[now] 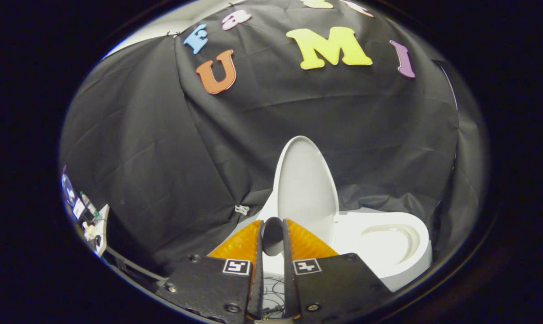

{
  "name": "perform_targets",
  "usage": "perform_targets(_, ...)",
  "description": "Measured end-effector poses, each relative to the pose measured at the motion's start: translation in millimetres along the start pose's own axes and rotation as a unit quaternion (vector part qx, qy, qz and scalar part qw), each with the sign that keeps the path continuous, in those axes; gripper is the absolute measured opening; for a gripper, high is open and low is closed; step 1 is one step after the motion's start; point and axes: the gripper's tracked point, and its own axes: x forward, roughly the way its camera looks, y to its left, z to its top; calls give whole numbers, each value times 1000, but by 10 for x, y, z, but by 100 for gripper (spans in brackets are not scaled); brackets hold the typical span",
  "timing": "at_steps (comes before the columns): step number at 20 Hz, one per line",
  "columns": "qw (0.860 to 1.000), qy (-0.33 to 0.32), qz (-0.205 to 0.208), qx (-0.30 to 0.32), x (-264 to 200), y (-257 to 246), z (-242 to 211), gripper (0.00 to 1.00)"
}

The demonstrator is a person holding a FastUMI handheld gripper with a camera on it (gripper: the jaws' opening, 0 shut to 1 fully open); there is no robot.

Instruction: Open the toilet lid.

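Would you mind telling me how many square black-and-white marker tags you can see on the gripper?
2. One marker tag sits on each finger base, with the other tag alongside it across the narrow gap where the gripper nearly closes.

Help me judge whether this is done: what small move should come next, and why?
Probably open the fingers and back off. The toilet lid stands raised above the open bowl, while the gripper looks shut on a small dark rounded part between its fingers.

Claw [272, 238]: two flat dark plates, rough finish, one each side of narrow central slot. Square black-and-white marker [236, 267] on left plate, matching marker [307, 266] on right. Round screw heads [232, 308] near plate corners. Ribbed finger pads taper forward. Thin cables [271, 288] visible down slot.
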Motion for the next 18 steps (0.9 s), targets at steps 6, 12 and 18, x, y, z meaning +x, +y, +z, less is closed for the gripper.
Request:
perform_targets(6, 999, 25, 25, 8, 19, 75, -125, 38)
perform_targets(12, 998, 5, 55, 38, -306, 8, -22, 67)
perform_targets(18, 996, -22, 77, 40, -759, -230, 22, 82)
